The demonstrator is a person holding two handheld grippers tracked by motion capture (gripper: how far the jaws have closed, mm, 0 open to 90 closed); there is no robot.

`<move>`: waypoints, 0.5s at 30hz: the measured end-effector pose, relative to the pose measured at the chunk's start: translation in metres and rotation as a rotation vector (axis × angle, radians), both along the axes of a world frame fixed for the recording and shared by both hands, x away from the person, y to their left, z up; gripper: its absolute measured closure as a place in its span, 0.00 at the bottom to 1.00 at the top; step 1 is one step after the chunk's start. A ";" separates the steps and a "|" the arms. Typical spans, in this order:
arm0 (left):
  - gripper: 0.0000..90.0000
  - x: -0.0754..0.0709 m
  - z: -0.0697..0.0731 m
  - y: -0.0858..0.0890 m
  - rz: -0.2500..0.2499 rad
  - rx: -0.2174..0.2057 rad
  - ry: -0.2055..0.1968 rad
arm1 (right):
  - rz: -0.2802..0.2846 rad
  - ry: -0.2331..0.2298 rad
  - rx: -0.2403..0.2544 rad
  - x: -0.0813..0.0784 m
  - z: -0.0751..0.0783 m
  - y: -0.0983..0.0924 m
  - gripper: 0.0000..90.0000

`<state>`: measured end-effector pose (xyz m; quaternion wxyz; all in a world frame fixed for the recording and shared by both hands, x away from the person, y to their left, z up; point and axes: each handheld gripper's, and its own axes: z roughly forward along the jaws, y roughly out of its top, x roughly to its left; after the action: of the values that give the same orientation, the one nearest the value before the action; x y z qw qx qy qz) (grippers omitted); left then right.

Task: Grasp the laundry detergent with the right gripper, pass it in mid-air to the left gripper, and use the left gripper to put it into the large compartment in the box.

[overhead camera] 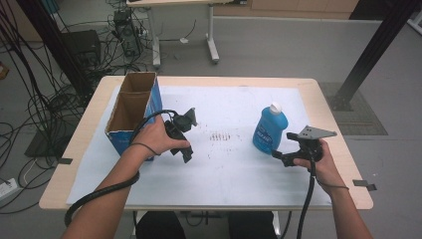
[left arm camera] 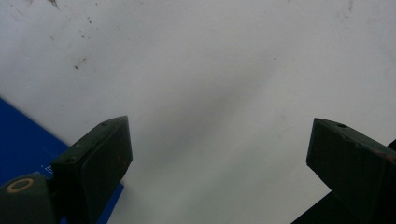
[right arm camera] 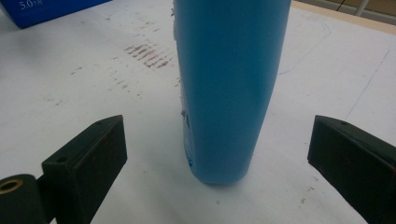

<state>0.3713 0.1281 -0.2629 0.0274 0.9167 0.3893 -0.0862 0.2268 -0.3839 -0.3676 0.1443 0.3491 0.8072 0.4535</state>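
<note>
A blue bottle (overhead camera: 269, 130) with a white cap stands upright on the white sheet, right of centre. My right gripper (overhead camera: 279, 156) sits just in front of it, open, pointing at its base. In the right gripper view the blue bottle (right arm camera: 226, 88) rises just ahead of the wide-open jaws, apart from both. An open cardboard box (overhead camera: 133, 110) with blue sides stands at the left. Beside it my left gripper (overhead camera: 185, 153) is open and points down at the sheet. The left gripper view has a corner of the blue box (left arm camera: 23, 144) at its left edge and bare white sheet between the jaws.
The white sheet (overhead camera: 224, 169) covers most of the wooden table (overhead camera: 328, 114). A patch of brown smudges (overhead camera: 221, 136) marks the sheet's middle. Beyond the table are cables, a black post and another table's legs. Cables trail from both grippers toward the near edge.
</note>
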 end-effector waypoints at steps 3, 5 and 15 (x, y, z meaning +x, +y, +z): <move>0.08 0.000 0.000 0.001 0.002 0.003 0.001 | 0.002 0.003 -0.001 0.000 0.000 0.001 0.05; 0.08 0.000 0.000 0.002 0.005 0.001 0.002 | 0.002 -0.003 -0.005 0.000 0.001 0.001 0.05; 0.08 0.001 -0.001 0.001 0.000 0.006 0.003 | 0.003 0.002 -0.001 0.001 0.001 0.002 0.05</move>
<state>0.3719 0.1293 -0.2635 0.0243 0.9167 0.3895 -0.0863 0.2279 -0.3821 -0.3671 0.1430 0.3480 0.8081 0.4533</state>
